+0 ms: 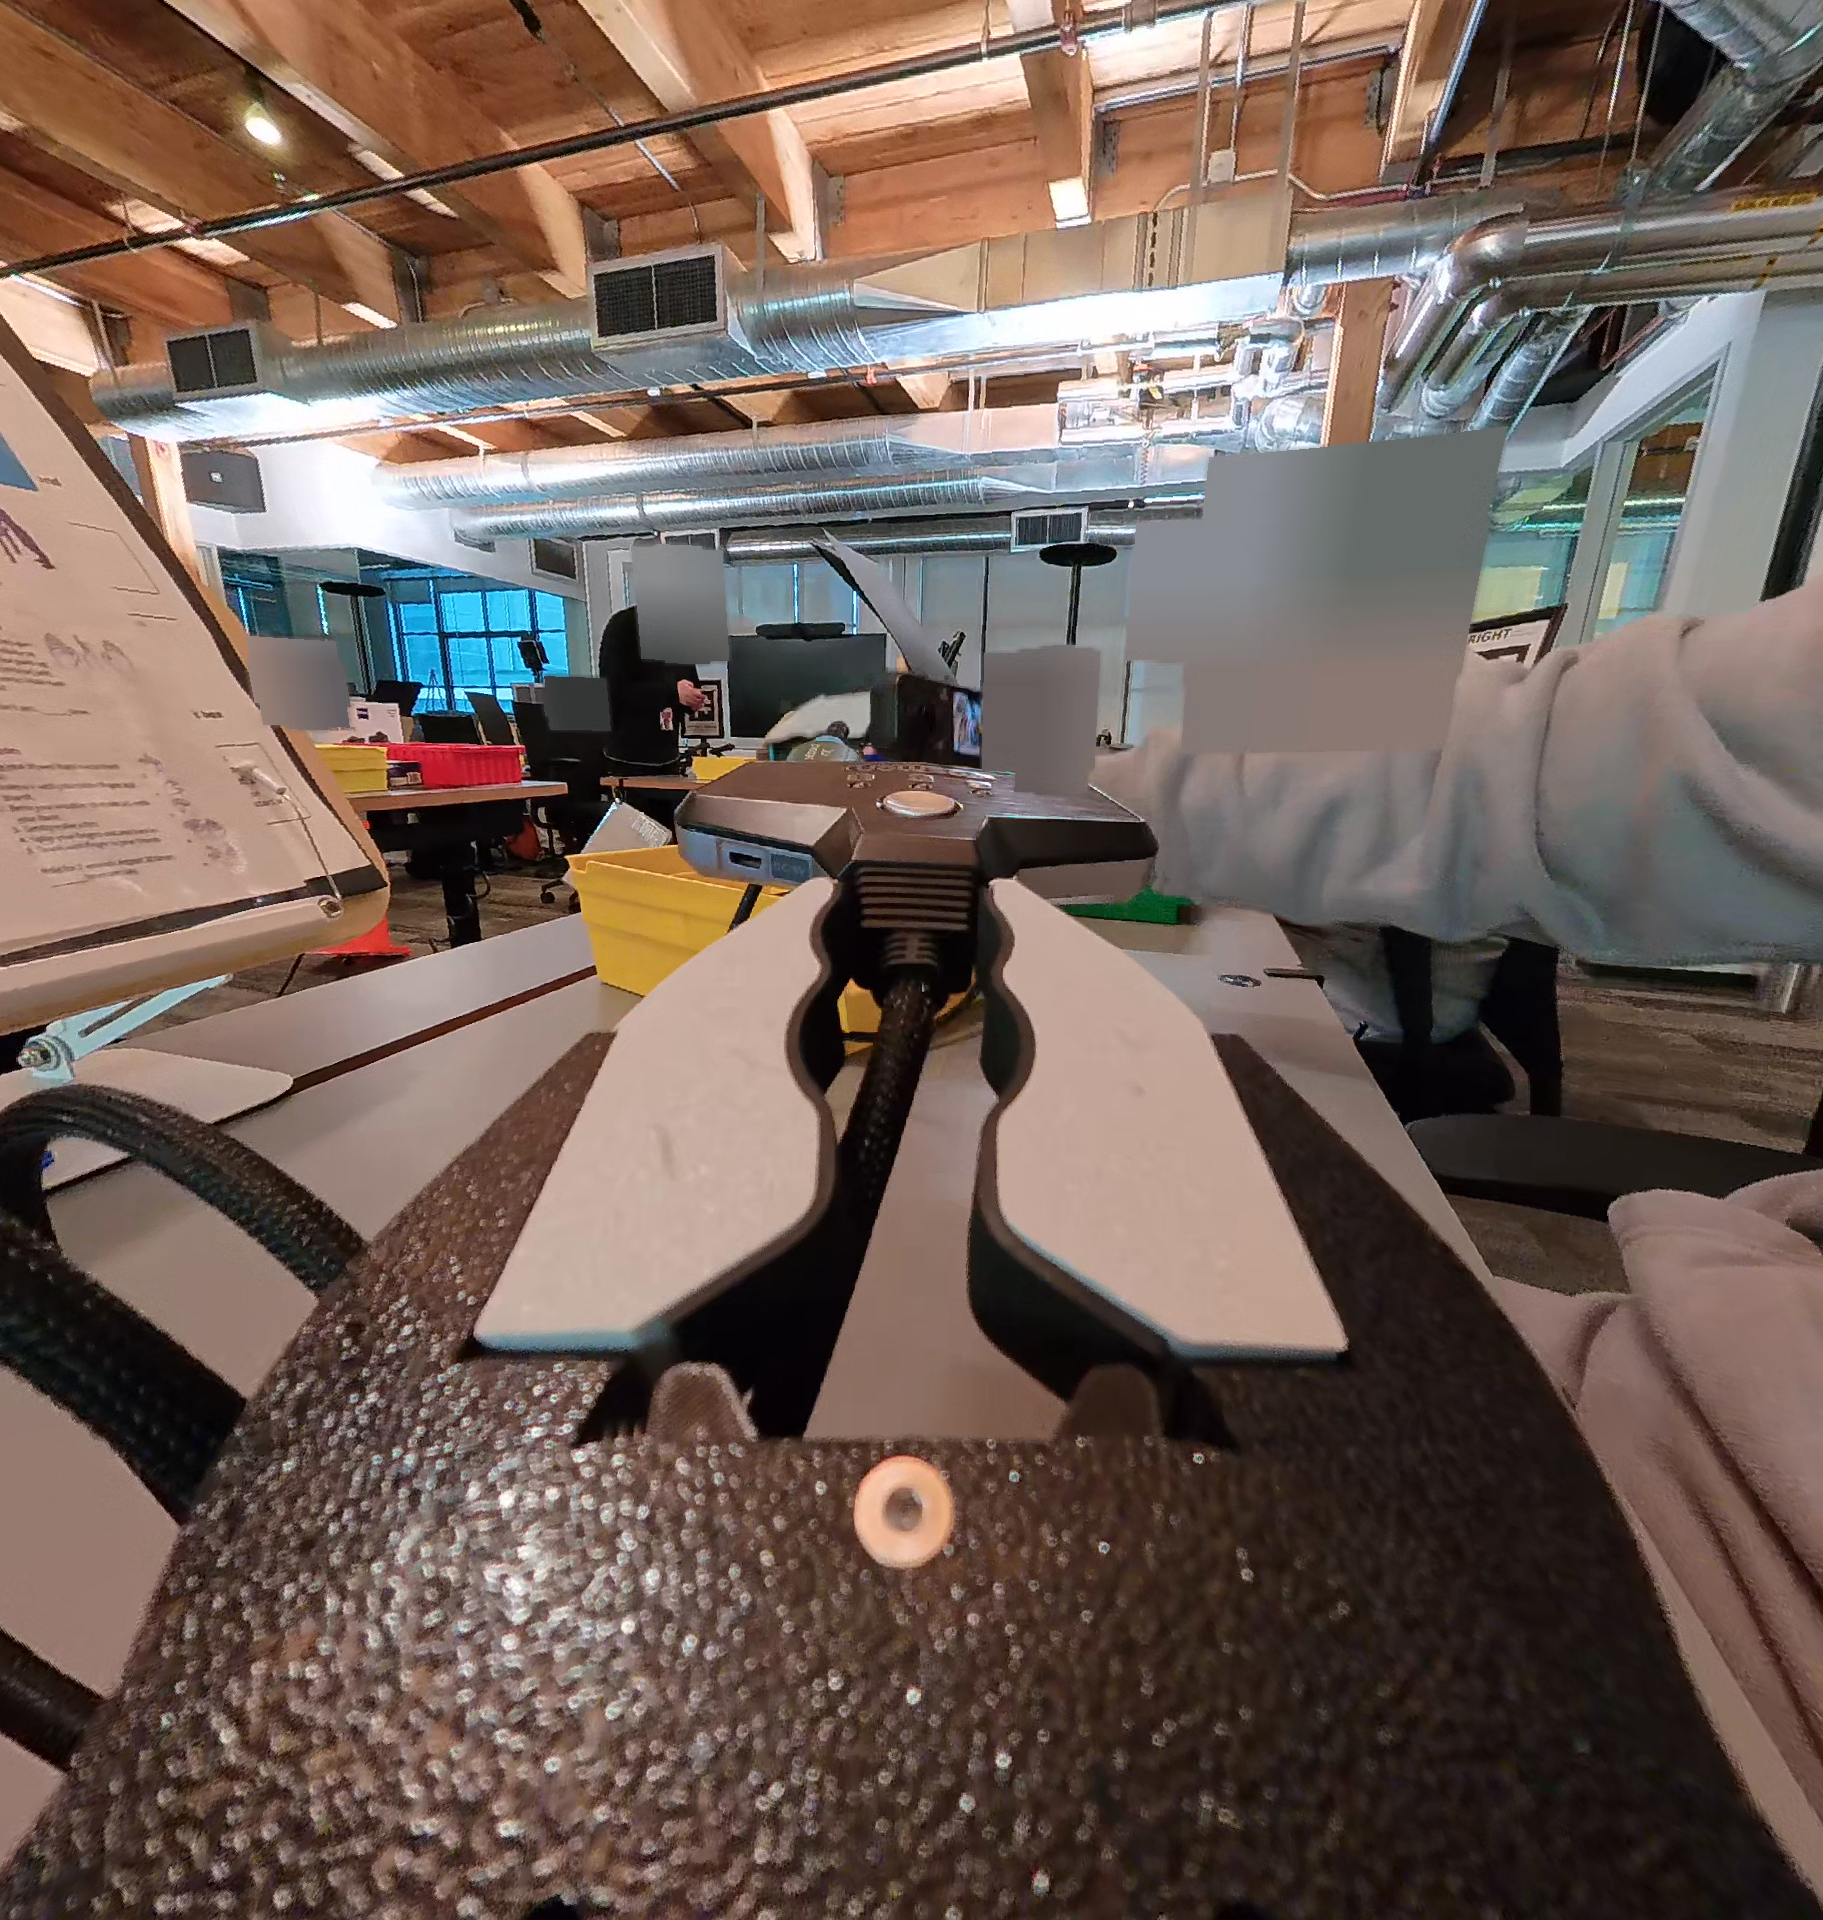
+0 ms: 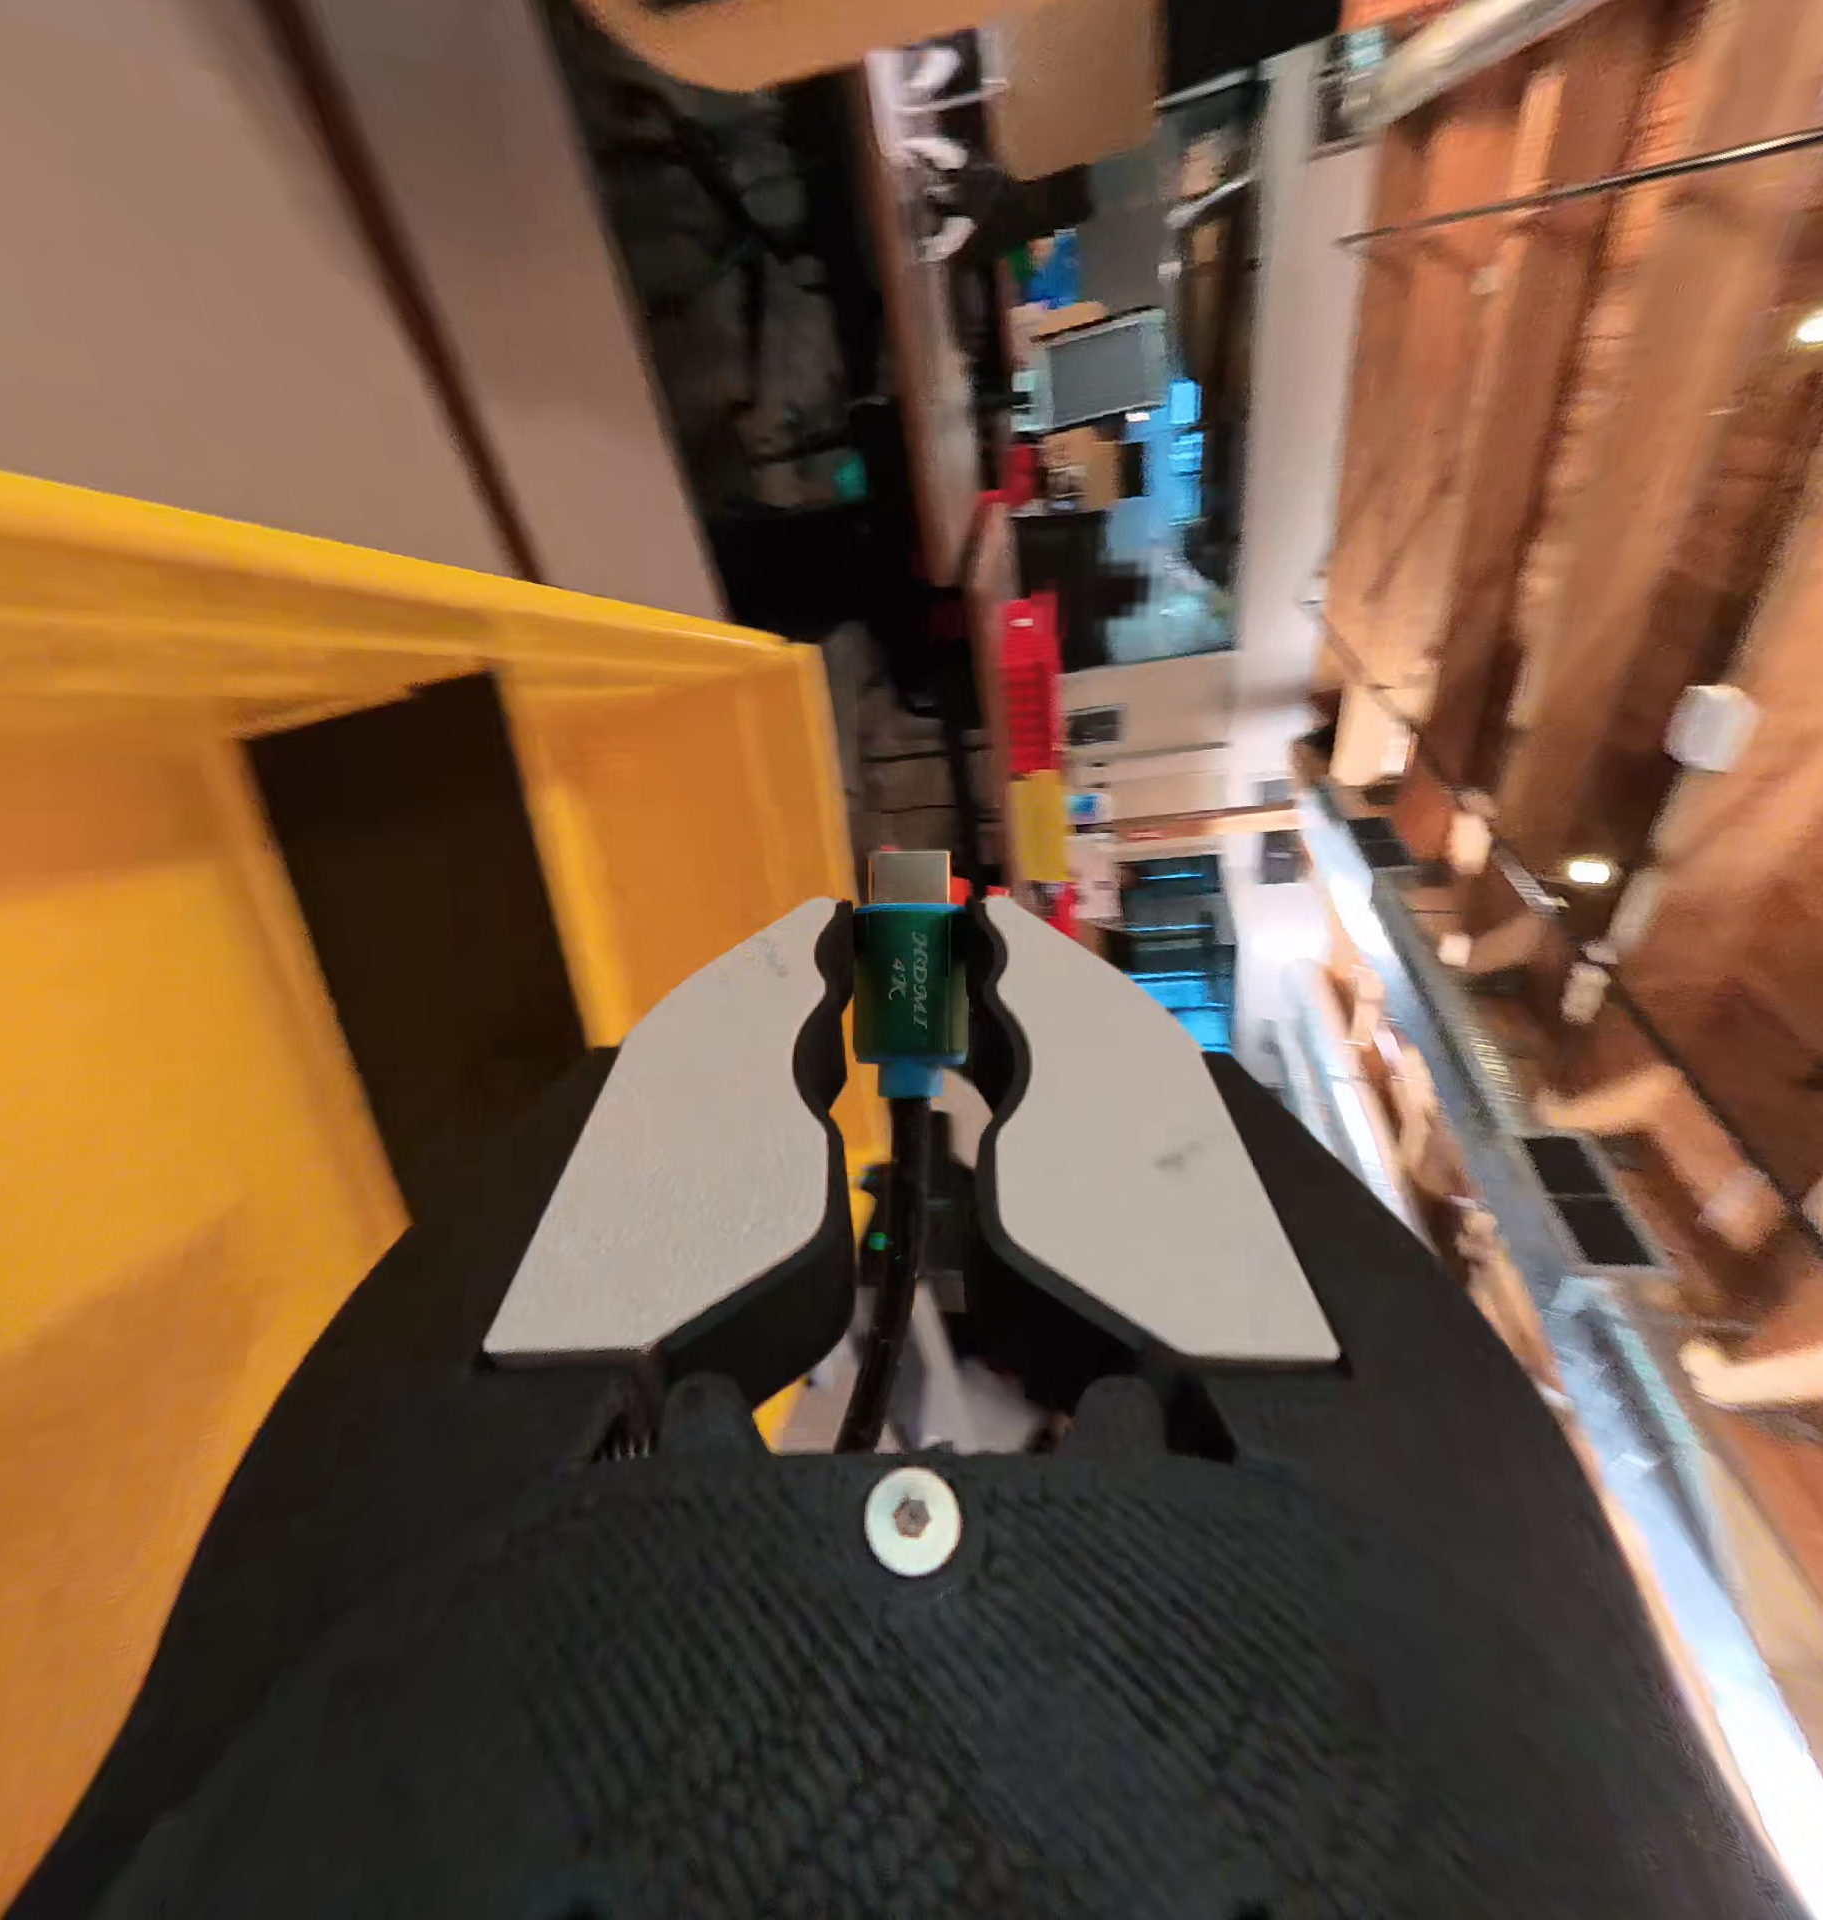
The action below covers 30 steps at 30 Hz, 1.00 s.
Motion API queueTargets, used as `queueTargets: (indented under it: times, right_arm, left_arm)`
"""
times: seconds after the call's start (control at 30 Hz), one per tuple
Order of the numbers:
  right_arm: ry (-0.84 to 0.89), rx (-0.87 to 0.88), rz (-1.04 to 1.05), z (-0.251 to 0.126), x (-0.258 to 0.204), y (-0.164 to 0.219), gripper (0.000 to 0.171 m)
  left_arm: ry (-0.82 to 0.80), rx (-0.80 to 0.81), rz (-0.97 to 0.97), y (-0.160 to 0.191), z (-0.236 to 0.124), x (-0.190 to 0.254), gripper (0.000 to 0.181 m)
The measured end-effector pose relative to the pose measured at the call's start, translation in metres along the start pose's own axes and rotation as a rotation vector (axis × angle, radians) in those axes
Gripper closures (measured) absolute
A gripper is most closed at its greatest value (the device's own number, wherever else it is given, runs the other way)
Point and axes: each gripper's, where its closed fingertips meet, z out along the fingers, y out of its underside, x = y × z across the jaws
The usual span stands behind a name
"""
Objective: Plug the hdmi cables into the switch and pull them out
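Note:
In the left wrist view my left gripper (image 1: 912, 904) is shut on the black ribbed plug (image 1: 917, 896) of a braided black cable (image 1: 891, 1091). The plug sits in the near edge of the black HDMI switch (image 1: 917, 821), which is held above the table. An empty port (image 1: 746, 860) shows on the switch's left side. In the right wrist view, which is rolled sideways and blurred, my right gripper (image 2: 909, 914) is shut on a green HDMI plug (image 2: 907, 987). Its metal tip (image 2: 909, 878) sticks out past the fingertips. The switch is not in this view.
A yellow bin (image 1: 658, 914) stands on the grey table (image 1: 471, 997) just behind the switch, and fills the left of the right wrist view (image 2: 159, 831). A tilted document stand (image 1: 107, 727) is at left. A grey sleeve (image 1: 1509, 810) reaches in from the right.

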Motion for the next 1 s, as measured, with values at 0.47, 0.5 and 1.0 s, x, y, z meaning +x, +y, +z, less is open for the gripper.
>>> queueTargets:
  times: [0.47, 0.5, 1.0]
  right_arm:
    - [-0.223, 0.52, 0.102, -0.088, 0.08, -0.078, 0.162]
    - [-0.277, 0.565, 0.157, -0.098, 0.078, -0.088, 0.164]
    - [-0.613, -0.104, 0.159, -0.089, -0.029, -0.02, 0.126]
  left_arm:
    - [0.032, -0.019, -0.022, 0.008, 0.006, 0.005, 0.159]
    - [0.034, -0.023, -0.022, 0.009, 0.007, 0.005, 0.159]
    - [0.034, -0.018, -0.028, 0.009, 0.007, 0.005, 0.159]
